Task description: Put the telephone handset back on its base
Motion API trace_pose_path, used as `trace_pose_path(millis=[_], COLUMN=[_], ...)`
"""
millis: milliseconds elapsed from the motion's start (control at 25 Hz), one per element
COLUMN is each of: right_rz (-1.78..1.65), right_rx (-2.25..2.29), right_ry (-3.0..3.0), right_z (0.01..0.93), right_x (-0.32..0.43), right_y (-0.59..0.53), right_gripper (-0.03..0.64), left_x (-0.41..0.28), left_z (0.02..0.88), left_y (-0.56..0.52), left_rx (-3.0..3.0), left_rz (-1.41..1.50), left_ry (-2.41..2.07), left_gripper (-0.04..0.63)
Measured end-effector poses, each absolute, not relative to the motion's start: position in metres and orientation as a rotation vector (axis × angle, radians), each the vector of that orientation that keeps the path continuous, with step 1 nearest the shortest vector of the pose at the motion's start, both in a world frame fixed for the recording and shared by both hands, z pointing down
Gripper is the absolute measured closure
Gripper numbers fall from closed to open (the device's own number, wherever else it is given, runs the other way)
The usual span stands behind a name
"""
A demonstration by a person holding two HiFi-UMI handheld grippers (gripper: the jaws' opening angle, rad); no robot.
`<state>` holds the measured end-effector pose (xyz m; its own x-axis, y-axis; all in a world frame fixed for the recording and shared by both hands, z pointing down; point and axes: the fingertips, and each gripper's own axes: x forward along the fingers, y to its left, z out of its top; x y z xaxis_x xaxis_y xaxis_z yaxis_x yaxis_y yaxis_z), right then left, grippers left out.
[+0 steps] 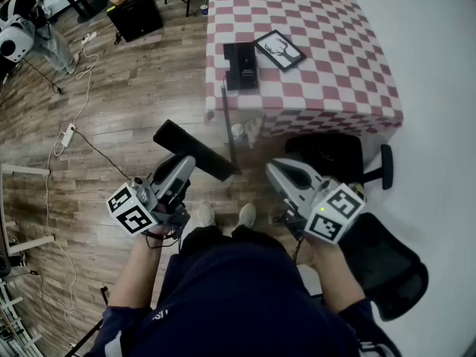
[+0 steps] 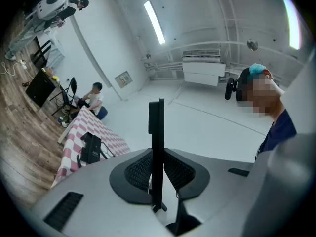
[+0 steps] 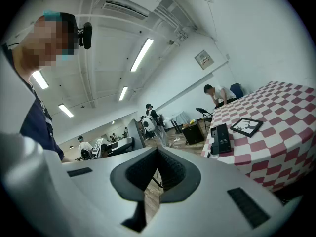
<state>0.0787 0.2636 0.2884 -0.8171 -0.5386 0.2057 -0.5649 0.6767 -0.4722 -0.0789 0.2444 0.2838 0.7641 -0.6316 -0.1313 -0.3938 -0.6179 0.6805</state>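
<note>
- Handset (image 1: 195,149) is clamped in the left gripper (image 1: 190,162). In the left gripper view both pads press on its flat sides, and it stands edge-on between them.
- Long axis of the handset goes across the jaws. In the head view it runs from upper left to lower right and sticks out on both sides of the gripper.
- Base (image 1: 240,65) lies ahead of the left gripper and a little to the right, well apart from it. It sits on the checkered table (image 1: 327,36), close to the near edge and the left corner.
- The base's long side points away from the person, so I judge the handset must be turned to lie along it.
- Right gripper (image 1: 275,169) has its jaws together with nothing between them. It hangs over the floor before the table.
- Picture frame (image 1: 280,49) lies just beside the base on the right. On the left of the base only a narrow strip of cloth is free before the table edge.
- Black chair (image 1: 335,158) stands near the right gripper. The way from the left gripper up to the base looks free, except for a thin dark cord (image 1: 227,121) at the table edge.
</note>
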Motion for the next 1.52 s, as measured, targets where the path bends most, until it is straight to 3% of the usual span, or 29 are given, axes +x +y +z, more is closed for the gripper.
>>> trace_pose_path(millis=[1520], right_rz=[0.936], right_rx=[0.944], right_ry=[-2.812], right_z=[0.317], right_x=[0.121], right_y=[0.247], right_gripper=[0.600], left_x=[-0.037], left_z=[0.301], left_y=[0.228], left_rx=[2.298], left_rz=[-0.433], left_ry=[-0.778], left_gripper=[0.505])
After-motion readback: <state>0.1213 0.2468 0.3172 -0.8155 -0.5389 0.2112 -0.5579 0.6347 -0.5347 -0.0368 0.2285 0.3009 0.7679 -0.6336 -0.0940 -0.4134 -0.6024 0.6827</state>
